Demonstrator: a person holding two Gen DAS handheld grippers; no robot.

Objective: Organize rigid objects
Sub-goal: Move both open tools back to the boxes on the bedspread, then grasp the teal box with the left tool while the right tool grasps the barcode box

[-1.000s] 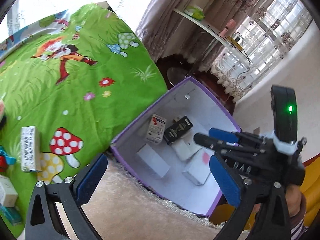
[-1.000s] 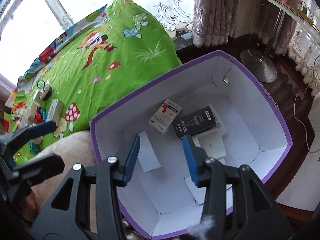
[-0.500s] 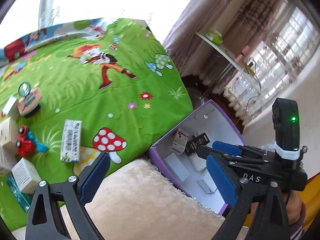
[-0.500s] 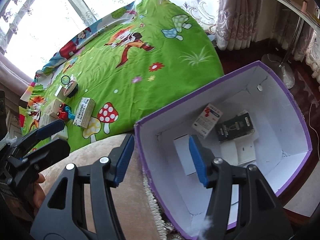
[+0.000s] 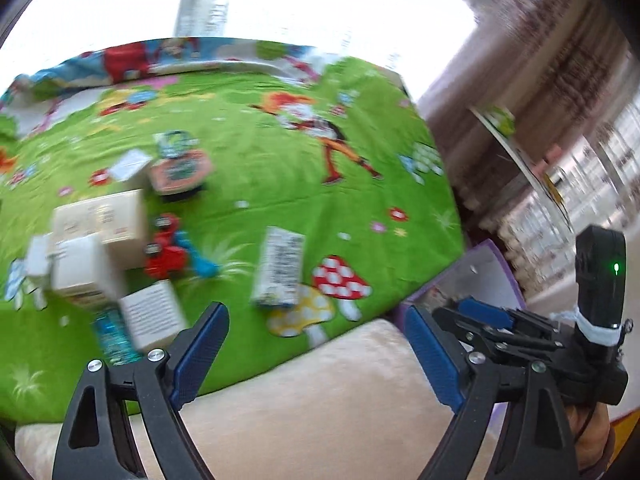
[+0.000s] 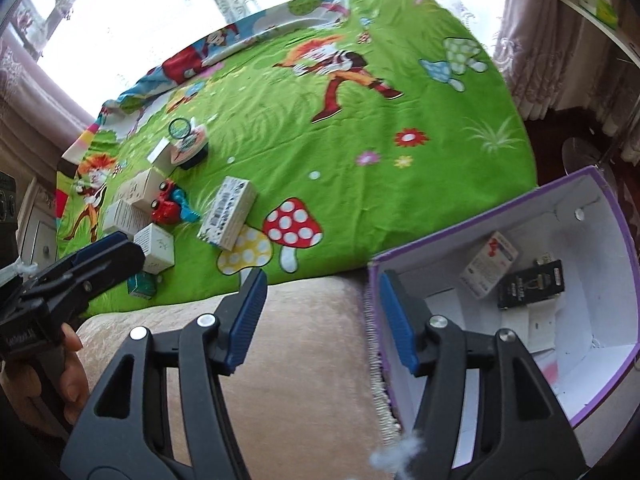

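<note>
A purple storage box (image 6: pixel 600 280) with white inner walls stands beside the bed at the right; a white-and-red carton (image 6: pixel 488 264) and a black carton (image 6: pixel 532 284) lie inside it. On the green cartoon sheet (image 6: pixel 360 120) lie a barcode-printed white box (image 5: pixel 280 268) (image 6: pixel 228 212), a red toy car (image 5: pixel 168 248) (image 6: pixel 166 204) and several white cartons (image 5: pixel 104 220). My left gripper (image 5: pixel 316 312) hangs over the bed's near edge, its jaws closing with nothing between them. My right gripper (image 6: pixel 322 280) is open and empty, beside the box's left rim.
A beige plush cover (image 6: pixel 300 360) runs along the bed's near edge under both grippers. A round pink item (image 5: pixel 180 168) and a small teal box (image 5: pixel 114 338) lie among the cartons. A glass shelf and curtains stand at the far right.
Both grippers have swung left, away from the purple box and towards the items on the sheet. The left jaws have narrowed a little, and the right jaws have spread wider.
</note>
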